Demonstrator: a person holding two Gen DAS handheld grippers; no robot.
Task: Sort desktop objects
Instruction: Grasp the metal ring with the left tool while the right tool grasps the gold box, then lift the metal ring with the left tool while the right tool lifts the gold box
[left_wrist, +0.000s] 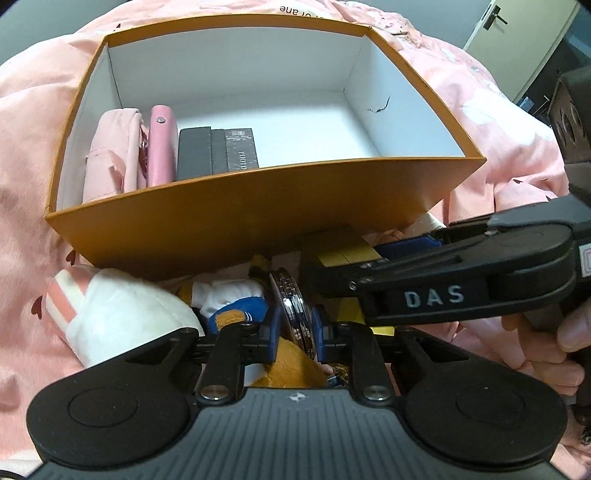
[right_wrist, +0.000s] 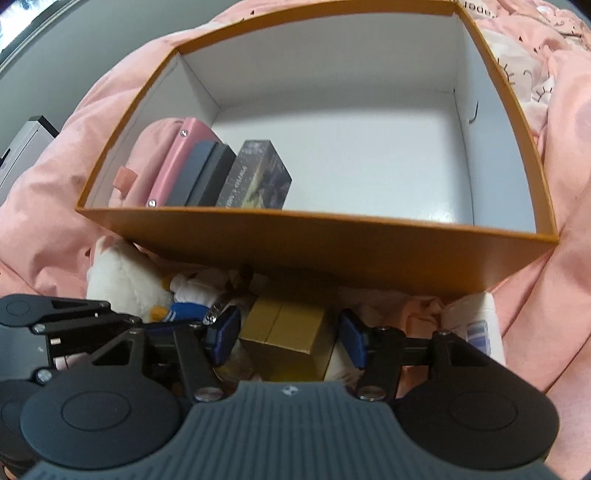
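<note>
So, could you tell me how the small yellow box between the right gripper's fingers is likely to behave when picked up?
The yellow box looks like stiff cardboard with flat sides, so the right gripper should hold it squarely. It is probably light. Its smooth faces might slip under a weak grip, and it lies tilted on soft clutter, so it may shift.

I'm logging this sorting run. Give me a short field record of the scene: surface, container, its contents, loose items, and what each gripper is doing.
surface: pink bedding
container: orange box, open, white inside
in box, left end: pink pouch, pink case, dark boxes
loose in front: white plush, small tan box
left gripper: fingers close around a round metal disc, contact unclear
right gripper: open, fingers either side of the small tan box, not touching
</note>
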